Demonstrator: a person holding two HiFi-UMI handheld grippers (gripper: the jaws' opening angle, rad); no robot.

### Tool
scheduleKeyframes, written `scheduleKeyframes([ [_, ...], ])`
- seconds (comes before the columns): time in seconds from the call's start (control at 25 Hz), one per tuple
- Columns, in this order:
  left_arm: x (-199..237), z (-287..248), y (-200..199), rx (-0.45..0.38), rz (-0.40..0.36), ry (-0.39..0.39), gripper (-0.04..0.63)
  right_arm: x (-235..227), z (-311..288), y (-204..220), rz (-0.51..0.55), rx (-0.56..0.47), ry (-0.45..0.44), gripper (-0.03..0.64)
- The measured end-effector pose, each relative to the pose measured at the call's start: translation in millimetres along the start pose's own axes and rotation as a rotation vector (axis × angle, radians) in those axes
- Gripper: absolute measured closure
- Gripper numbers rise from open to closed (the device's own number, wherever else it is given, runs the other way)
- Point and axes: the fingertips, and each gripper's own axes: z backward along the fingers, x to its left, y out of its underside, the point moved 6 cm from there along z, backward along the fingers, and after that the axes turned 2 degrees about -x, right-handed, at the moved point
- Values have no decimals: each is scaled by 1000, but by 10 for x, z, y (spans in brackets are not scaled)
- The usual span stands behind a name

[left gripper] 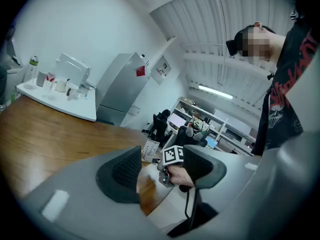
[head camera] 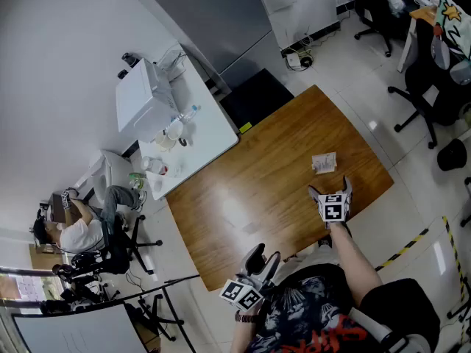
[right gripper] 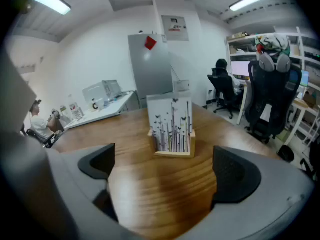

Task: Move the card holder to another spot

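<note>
The card holder (head camera: pixel 324 162) is a small wooden base with white patterned cards standing upright in it, on the right part of the brown wooden table (head camera: pixel 250 197). My right gripper (head camera: pixel 329 188) hovers just in front of it, open, its jaws spread wide and nothing between them. In the right gripper view the card holder (right gripper: pixel 173 126) stands a short way beyond the right gripper (right gripper: pixel 162 171), centred between the pads and not touched. My left gripper (head camera: pixel 261 259) is open and empty at the table's near edge. In the left gripper view the left gripper (left gripper: pixel 162 169) points toward the card holder (left gripper: pixel 150 150).
A white side table (head camera: pixel 199 134) with a white machine (head camera: pixel 140 94), a bottle and cups adjoins the wooden table's far left. A seated person (head camera: pixel 81 230) is at the left. Office chairs (head camera: pixel 427 87) stand at the right, a grey cabinet (head camera: pixel 213 13) behind.
</note>
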Motion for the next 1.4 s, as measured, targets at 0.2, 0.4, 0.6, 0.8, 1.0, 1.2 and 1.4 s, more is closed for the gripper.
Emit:
scheduleKeyframes([
  [0.2,-2,-11,84,-11,12,-60,336,-345,-710,-170,7,27,60,35],
  [0.4,20,32,99,-18,25,-133,336,-396,-1206,-263,172,74,119,37],
  [0.6,119,37,103,-45,40,-163,337,-273,-1296,-326,265,66,52,37],
  [0.8,312,-10,-20,-84,8,-173,338,20,-860,-755,346,-35,-10,37],
  [1.0,492,1,-295,-151,-21,-190,339,331,1,-1234,391,-165,-54,37],
  [1.2,605,60,-576,-173,-72,-158,341,555,1060,-1483,274,-244,-91,37],
  [1.4,637,177,-864,-183,-114,-139,354,783,1807,-1474,238,-293,-142,37],
])
